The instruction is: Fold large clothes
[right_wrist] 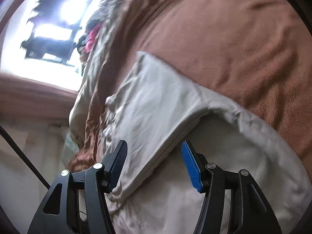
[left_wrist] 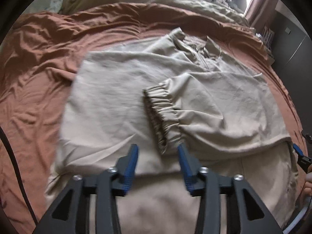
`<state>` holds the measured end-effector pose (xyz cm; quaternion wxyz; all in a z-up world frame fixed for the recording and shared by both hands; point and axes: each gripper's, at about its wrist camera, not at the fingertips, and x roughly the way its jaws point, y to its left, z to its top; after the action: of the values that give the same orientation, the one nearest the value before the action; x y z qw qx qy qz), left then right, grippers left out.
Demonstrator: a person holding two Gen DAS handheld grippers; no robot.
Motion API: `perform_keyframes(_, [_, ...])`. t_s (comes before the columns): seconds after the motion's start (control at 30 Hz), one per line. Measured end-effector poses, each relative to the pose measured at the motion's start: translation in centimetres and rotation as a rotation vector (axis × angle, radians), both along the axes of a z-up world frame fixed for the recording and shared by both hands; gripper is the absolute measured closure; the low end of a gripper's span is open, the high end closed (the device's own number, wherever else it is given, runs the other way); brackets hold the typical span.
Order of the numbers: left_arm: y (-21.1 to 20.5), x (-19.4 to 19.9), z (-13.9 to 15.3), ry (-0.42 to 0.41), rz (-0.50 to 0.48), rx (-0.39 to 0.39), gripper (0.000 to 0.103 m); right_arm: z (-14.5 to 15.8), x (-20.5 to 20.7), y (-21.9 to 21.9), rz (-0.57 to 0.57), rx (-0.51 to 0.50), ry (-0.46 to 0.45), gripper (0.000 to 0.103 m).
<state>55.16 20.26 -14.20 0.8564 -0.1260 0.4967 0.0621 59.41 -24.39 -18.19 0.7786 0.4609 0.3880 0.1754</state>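
Jacket: beige jacket (left_wrist: 120, 89) lies spread on a rust-brown sheet (left_wrist: 39, 62) on the bed, collar and zip at the far end, hem end nearest the left camera.
Sleeve: one sleeve (left_wrist: 204, 105) is folded across the body of the jacket, its gathered elastic cuff (left_wrist: 159, 117) lying near the middle, just ahead of the left tool.
Left gripper: left gripper (left_wrist: 158, 152) has its jaws wide apart, nothing between them, above the jacket close to the cuff end; contact with the cloth cannot be told.
Right gripper: right gripper (right_wrist: 154, 152) also has wide jaws, with a folded edge of the jacket (right_wrist: 156, 101) lying between the blue pads (right_wrist: 190, 165), not pinched.
Right gripper, seen from left view: blue tip (left_wrist: 298, 150) at the jacket's right edge.
Background: olive blanket (left_wrist: 156, 0) past the sheet, bright window (right_wrist: 54, 29) blurred, curtain (left_wrist: 261, 2) at far right.
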Motion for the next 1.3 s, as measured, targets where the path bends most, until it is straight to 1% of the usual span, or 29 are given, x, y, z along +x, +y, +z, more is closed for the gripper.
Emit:
perform_keyframes(0.07, [0.8, -1.9, 1.0, -0.012, 0.012, -0.006, 0.055, 1.5, -1.3, 0.5, 0.024, -0.063, -0.054, 0.047])
perform_keyframes(0.13, [1.7, -3.9, 1.8, -0.024, 0.024, -0.023, 0.055, 2.3, -2.8, 1.0, 0.031, -0.106, -0.090, 0.047])
perform_keyframes(0.23, [2.9, -6.7, 2.8, -0.040, 0.045, -0.030, 0.054, 2.8, -4.9, 2.4, 0.069, -0.175, -0.123, 0.047])
perform_keyframes(0.3, [3.6, -8.3, 3.2, -0.048, 0.059, -0.037, 0.053, 3.1, -6.6, 3.2, 0.096, -0.204, -0.147, 0.047])
perform_keyframes(0.43, [5.2, -12.2, 3.6, -0.062, 0.091, -0.060, 0.053, 3.8, -8.3, 4.2, 0.149, -0.272, -0.153, 0.047])
perform_keyframes(0.53, [5.9, -14.8, 3.6, -0.070, 0.108, -0.068, 0.053, 4.7, -9.7, 4.1, 0.169, -0.318, -0.162, 0.047])
perform_keyframes(0.6, [6.4, -16.9, 3.2, -0.073, 0.122, -0.081, 0.053, 5.2, -11.0, 3.5, 0.171, -0.347, -0.167, 0.047])
perform_keyframes(0.63, [6.6, -17.6, 3.1, -0.072, 0.127, -0.085, 0.053, 5.2, -11.5, 3.0, 0.171, -0.360, -0.167, 0.043])
perform_keyframes(0.67, [6.9, -18.8, 2.7, -0.071, 0.137, -0.093, 0.053, 5.3, -12.3, 2.6, 0.168, -0.370, -0.169, 0.036])
perform_keyframes(0.73, [7.2, -20.6, 1.9, -0.071, 0.152, -0.110, 0.053, 5.6, -13.6, 1.7, 0.175, -0.399, -0.191, 0.033])
perform_keyframes(0.8, [7.5, -22.2, 1.1, -0.067, 0.164, -0.130, 0.053, 5.6, -15.0, 1.0, 0.184, -0.417, -0.189, 0.029])
perform_keyframes(0.87, [7.7, -23.5, 0.2, -0.067, 0.174, -0.149, 0.053, 5.5, -16.2, 0.0, 0.181, -0.446, -0.188, 0.023])
perform_keyframes(1.07, [7.7, -27.2, -1.9, -0.067, 0.191, -0.201, 0.053, 4.7, -18.9, -2.3, 0.164, -0.531, -0.157, 0.023])
perform_keyframes(1.2, [7.2, -28.8, -3.1, -0.061, 0.181, -0.225, 0.053, 3.2, -20.5, -4.1, 0.152, -0.539, -0.127, 0.023])
perform_keyframes(1.3, [7.0, -30.2, -3.8, -0.079, 0.191, -0.215, 0.053, 2.0, -21.1, -5.9, 0.130, -0.544, -0.112, 0.023])
